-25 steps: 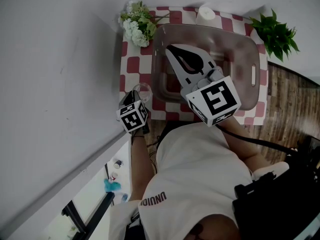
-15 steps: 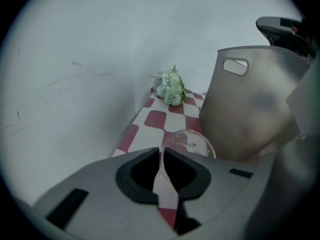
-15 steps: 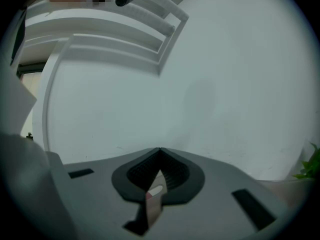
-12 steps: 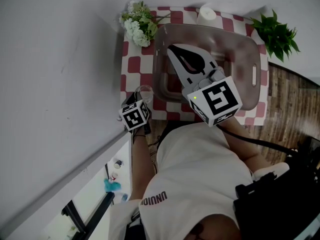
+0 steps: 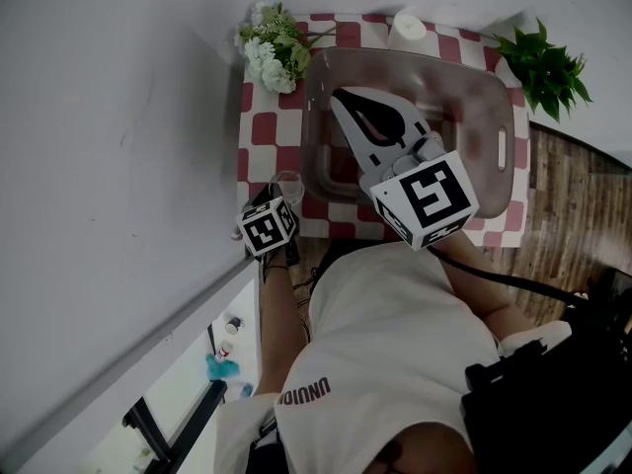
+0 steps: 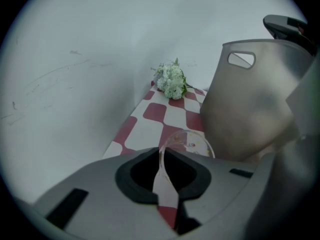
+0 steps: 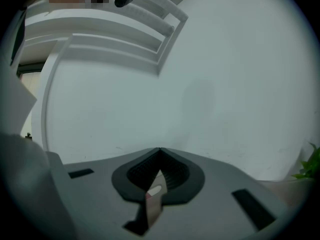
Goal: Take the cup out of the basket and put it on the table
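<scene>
A clear cup point(image 5: 287, 180) stands on the checkered table point(image 5: 259, 126) near its front left corner, just left of the translucent basket point(image 5: 509, 146). My left gripper point(image 5: 280, 197) is at the cup from the near side. In the left gripper view its jaws point(image 6: 161, 156) are pinched on the cup's point(image 6: 192, 143) near wall, with the rim rising out of the narrow slit. My right gripper point(image 5: 338, 93) hovers above the basket, shut and holding nothing. The right gripper view shows its tips point(image 7: 160, 151) meeting in front of a bare wall.
White flowers point(image 5: 269, 52) lie at the table's far left corner, also visible in the left gripper view point(image 6: 171, 81). A white roll point(image 5: 406, 28) stands behind the basket point(image 6: 250, 109). A green plant point(image 5: 543, 62) sits to the right. The wall runs close along the table's left side.
The left gripper has shifted slightly to the right and forward with the cup. The right gripper has barely moved.
</scene>
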Available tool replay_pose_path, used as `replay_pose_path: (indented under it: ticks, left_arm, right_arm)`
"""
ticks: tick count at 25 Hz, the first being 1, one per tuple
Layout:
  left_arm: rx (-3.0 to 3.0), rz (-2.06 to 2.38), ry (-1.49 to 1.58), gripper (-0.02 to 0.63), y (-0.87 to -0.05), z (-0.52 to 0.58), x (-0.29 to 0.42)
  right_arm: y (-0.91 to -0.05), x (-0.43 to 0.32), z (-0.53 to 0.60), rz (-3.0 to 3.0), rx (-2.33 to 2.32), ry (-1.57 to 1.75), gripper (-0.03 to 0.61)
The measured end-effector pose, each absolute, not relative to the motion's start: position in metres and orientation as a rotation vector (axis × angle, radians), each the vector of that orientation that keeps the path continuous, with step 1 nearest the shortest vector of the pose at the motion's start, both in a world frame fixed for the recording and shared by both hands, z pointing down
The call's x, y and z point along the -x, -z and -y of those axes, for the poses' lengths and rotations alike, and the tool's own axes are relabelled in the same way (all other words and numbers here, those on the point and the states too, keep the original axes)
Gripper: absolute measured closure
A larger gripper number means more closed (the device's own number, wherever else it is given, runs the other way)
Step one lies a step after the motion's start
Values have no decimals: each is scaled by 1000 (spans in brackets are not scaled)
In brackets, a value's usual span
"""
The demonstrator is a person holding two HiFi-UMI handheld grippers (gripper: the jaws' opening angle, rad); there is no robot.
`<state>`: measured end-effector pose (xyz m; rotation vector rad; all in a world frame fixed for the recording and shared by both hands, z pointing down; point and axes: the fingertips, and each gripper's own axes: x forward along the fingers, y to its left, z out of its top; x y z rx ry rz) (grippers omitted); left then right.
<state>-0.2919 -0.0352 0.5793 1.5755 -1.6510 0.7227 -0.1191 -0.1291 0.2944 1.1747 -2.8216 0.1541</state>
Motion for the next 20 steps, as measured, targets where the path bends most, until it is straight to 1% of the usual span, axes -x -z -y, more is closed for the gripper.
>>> replay_pose_path:
  ticks: [20]
  left_arm:
    - [-1553, 1603, -749, 574, -586, 37, 289]
  right_arm:
    - [-294, 117, 132, 2820, -1185, -148, 561]
